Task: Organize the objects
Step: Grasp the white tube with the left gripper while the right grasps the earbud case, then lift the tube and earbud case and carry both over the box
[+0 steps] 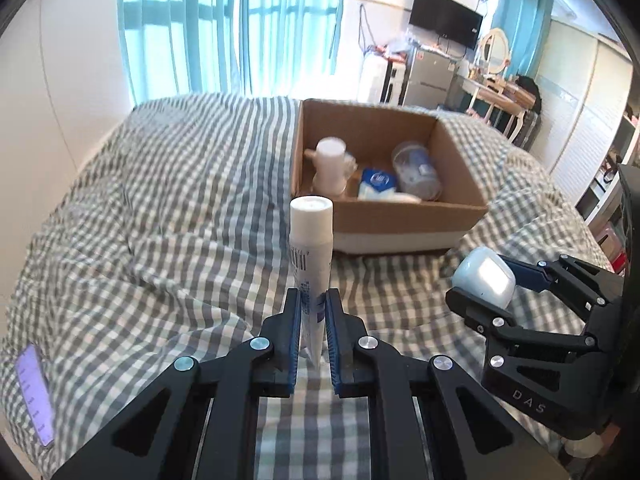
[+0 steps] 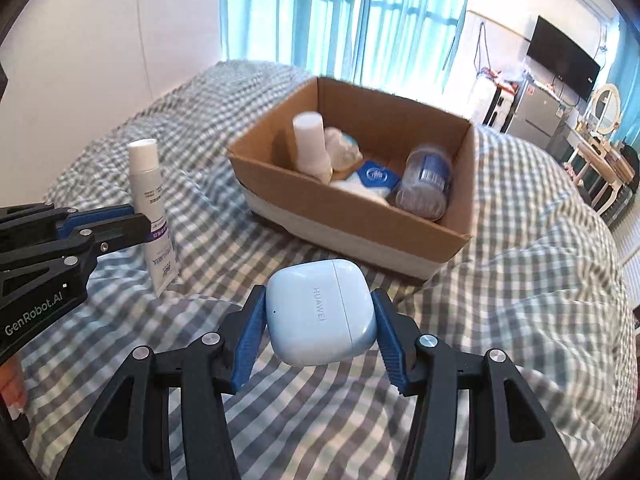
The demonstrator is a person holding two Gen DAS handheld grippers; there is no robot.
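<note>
The lower end of the tube [image 1: 310, 276] is hidden between the pads of the left claw [image 1: 312, 300]. Ahead of both claws, things inside the cardboard box [image 2: 436, 236] are blurred; the white bottle [image 2: 310, 148] has no readable label. Left of the left claw, a lit screen, perhaps a phone [image 1: 35, 396], is cut off by the picture's edge.

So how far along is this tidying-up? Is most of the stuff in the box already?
Partly done. The cardboard box on the bed already holds a white bottle, a blue-and-white packet and a clear jar. In hand: the left gripper holds a white tube, the right gripper an earbuds case, both outside the box. A phone lies on the bedcover.
</note>
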